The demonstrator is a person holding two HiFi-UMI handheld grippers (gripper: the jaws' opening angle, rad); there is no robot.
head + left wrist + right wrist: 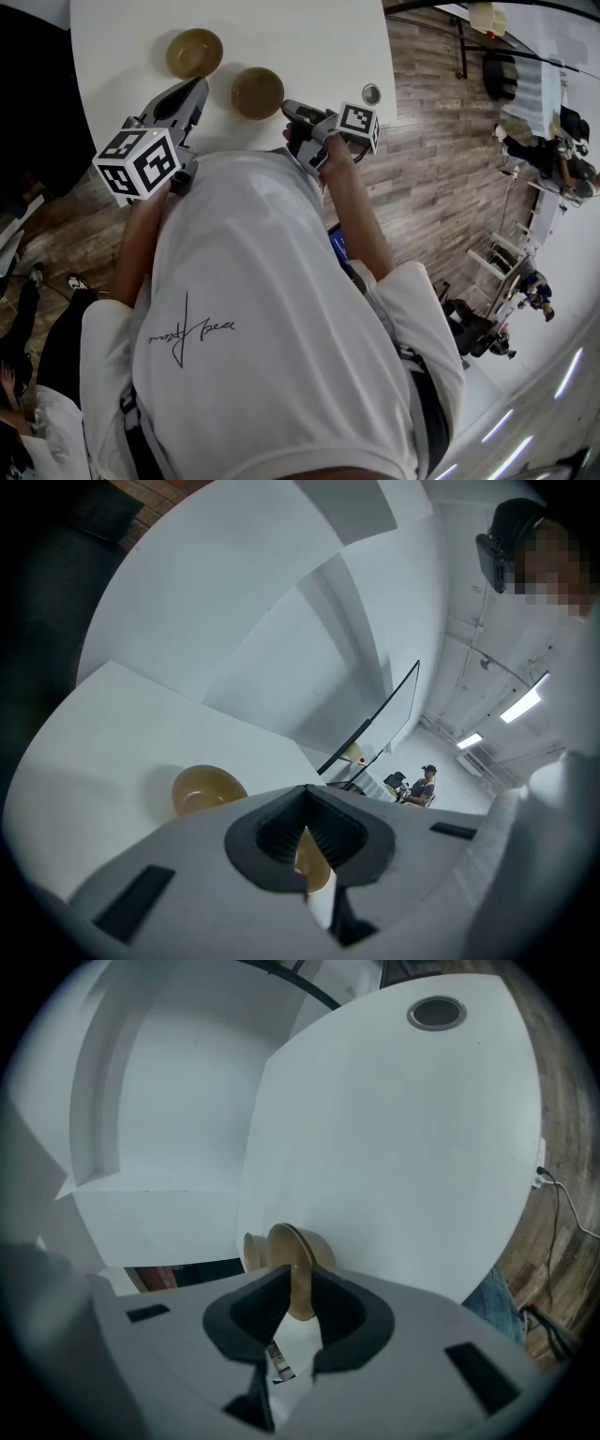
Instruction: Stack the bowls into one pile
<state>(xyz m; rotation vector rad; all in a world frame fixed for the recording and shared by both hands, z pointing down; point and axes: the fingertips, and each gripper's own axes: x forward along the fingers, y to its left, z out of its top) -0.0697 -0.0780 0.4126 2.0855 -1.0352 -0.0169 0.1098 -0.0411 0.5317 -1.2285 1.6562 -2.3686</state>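
Two tan bowls sit apart on the white table. The far bowl stands alone to the left. My right gripper is at the right edge of the nearer bowl. That bowl's rim fills the narrow gap between the right gripper's pads, which are closed on it. My left gripper hovers between the bowls, shut and empty. A sliver of the nearer bowl shows behind its jaws.
A round metal grommet is set into the table near its right corner. The table's front edge runs just ahead of my body, with wood floor to the right. Chairs and people are far off at the right.
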